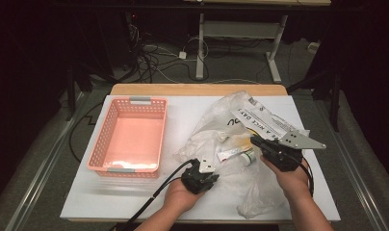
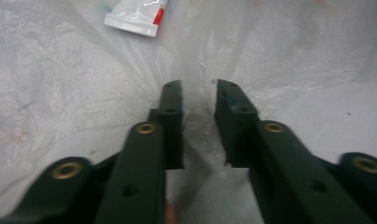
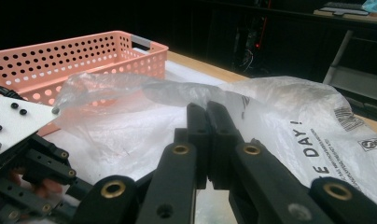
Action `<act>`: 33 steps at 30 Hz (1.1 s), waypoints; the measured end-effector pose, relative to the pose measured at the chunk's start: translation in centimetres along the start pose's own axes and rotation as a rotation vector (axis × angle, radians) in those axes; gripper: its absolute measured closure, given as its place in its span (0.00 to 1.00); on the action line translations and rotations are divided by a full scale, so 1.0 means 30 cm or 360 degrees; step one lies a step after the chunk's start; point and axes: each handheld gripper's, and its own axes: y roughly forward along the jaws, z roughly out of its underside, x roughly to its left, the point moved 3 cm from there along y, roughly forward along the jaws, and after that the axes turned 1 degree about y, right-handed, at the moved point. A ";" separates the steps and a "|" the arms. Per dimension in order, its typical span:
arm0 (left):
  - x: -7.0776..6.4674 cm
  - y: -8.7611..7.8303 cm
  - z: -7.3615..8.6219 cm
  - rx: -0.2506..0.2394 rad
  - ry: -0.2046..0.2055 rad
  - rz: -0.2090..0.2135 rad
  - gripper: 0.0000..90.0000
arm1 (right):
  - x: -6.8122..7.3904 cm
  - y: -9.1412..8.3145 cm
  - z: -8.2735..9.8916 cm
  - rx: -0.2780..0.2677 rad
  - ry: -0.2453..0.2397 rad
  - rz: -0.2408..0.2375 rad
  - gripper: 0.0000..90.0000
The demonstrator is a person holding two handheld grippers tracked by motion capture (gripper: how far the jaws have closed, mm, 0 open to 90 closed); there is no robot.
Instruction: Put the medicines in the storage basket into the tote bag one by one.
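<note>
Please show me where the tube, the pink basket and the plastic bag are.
tube (image 1: 236, 154), high view, on its white body.
pink basket (image 1: 101, 136), high view, on its left wall.
plastic bag (image 1: 209, 122), high view, on its clear crumpled film.

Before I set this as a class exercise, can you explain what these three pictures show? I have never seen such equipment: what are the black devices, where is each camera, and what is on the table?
A person sits at a white table and holds a hand-operated grasping tool in each hand. One picture looks down from above; the other two come from cameras riding on each tool, looking along its two black jaws.

The left tool rests its jaws on a crumpled clear plastic bag; in its own view the jaws stand a little apart with film bunched between them, and whether they pinch it is hard to tell. The right tool has its jaws together at the bag's printed part.

A small white tube lies in the bag. A pink perforated basket stands to the left.
</note>
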 end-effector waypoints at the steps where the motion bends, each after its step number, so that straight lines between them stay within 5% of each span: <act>1: 0.003 0.000 0.000 -0.0004 -0.0014 -0.0003 0.88 | 0.001 0.000 0.000 0.0003 0.0000 0.0005 1.00; 4: 0.000 0.001 0.001 -0.0005 -0.0004 -0.0026 0.98 | 0.003 -0.003 -0.001 -0.0002 -0.0001 0.0001 1.00; 13: 0.018 -0.013 0.008 -0.0067 -0.0071 0.0060 0.98 | 0.001 -0.009 0.000 -0.0014 -0.0004 0.0006 1.00; 24: 0.031 -0.074 0.036 -0.0403 -0.0161 0.0019 0.98 | 0.002 -0.003 0.003 -0.0031 0.0010 0.0011 1.00; 33: 0.014 -0.106 0.052 -0.0590 -0.0105 -0.0049 0.98 | 0.003 -0.007 0.002 -0.0043 -0.0003 0.0026 1.00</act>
